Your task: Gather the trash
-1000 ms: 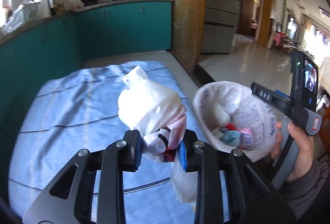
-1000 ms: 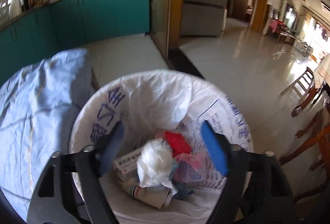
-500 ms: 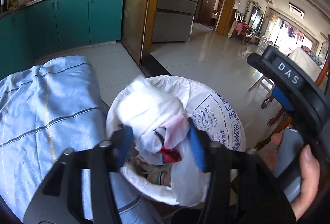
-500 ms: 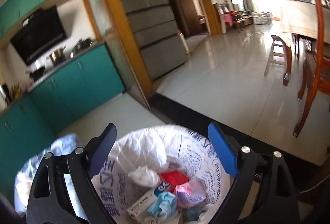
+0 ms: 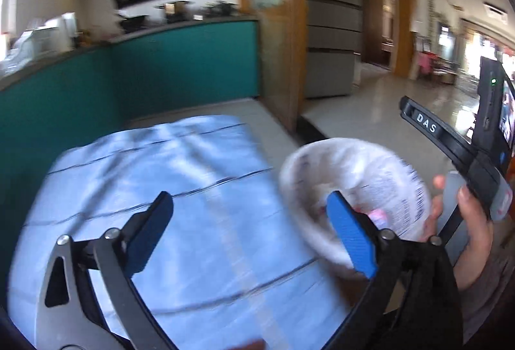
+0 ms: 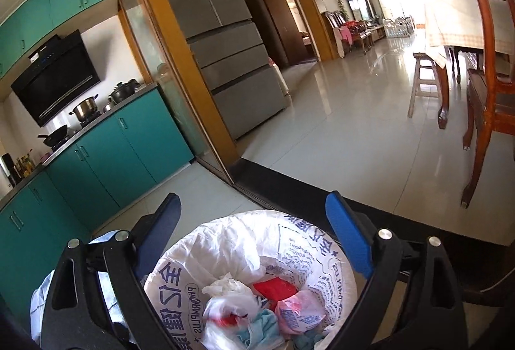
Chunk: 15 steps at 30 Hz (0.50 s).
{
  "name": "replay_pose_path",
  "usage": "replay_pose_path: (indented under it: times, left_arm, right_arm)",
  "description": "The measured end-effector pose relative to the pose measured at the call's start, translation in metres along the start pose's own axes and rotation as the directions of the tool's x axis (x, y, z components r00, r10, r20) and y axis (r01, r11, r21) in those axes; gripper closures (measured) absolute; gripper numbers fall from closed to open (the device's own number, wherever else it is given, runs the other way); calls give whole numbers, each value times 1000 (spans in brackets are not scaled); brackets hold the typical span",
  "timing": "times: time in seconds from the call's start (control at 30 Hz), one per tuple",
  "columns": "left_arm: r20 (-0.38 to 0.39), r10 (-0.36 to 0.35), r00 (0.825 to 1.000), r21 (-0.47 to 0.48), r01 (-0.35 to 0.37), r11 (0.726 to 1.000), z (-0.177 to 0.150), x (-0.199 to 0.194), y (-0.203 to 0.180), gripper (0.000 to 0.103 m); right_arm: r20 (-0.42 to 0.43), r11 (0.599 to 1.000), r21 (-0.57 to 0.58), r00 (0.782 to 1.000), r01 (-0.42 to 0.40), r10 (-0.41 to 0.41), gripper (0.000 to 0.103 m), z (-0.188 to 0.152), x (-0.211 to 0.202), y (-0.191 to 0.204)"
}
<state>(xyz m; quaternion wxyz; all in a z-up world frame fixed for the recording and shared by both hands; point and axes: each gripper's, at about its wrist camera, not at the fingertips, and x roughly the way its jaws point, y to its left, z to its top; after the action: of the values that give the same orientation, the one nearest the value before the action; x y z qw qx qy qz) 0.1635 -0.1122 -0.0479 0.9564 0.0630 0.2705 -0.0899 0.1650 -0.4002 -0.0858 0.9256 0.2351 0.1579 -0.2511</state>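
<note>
Jaws opening wide and empty, the left gripper [image 5: 248, 234] hangs over a blue cloth [image 5: 193, 205], its right finger in front of the rim of the bin [image 5: 354, 185]. The right gripper [image 6: 254, 234], also opening with nothing pressed between its pads, is held above the bin, whose printed white liner [image 6: 289, 240] holds the trash [image 6: 257, 308]: a crumpled white bag, a red scrap, pink and teal wrappers. A hand [image 5: 473, 240] grips the right tool's handle. Teal cabinets [image 6: 128, 150] stand behind.
</note>
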Motion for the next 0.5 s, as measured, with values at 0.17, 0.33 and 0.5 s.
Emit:
replay_pose_path:
  times: [0.17,0.33,0.5]
  left_arm:
    - [16,161,987,-20,-160,987,-29,-63,62,4]
    - [53,233,971,-84,-228,970,-48,-126,104,4]
    - [79,238,968,-98,-230,968,-66,-170,115,3]
  right_arm:
    - [32,987,-133,995,-90,95,8,-13,-10,22]
    - [7,936,-300,981,-184,195,4,-45,-55,40]
    - [-35,848,-451,955,-279,296,3,-85,-155,59]
